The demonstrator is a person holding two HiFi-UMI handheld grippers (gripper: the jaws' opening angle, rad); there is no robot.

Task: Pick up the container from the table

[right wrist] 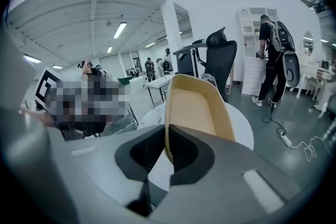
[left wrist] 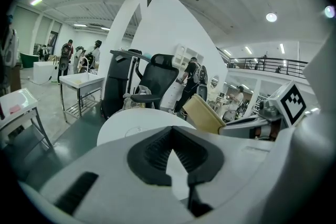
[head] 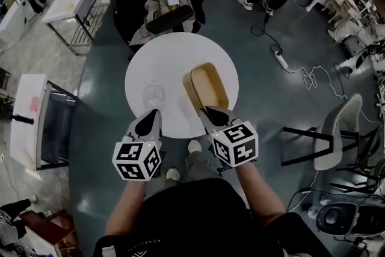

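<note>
1. The tan oblong plastic container is tipped over the right half of the round white counter, its long axis pointing away from the person.
2. The right gripper clamps its near rim; the left gripper is closed and empty.
3. Both grippers are at the counter's near edge.

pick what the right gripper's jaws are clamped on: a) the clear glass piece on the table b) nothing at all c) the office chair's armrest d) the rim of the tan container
d: in the right gripper view, the right gripper has its jaws closed on the near rim of the tan container, one pad inside the wall and one outside.
</note>
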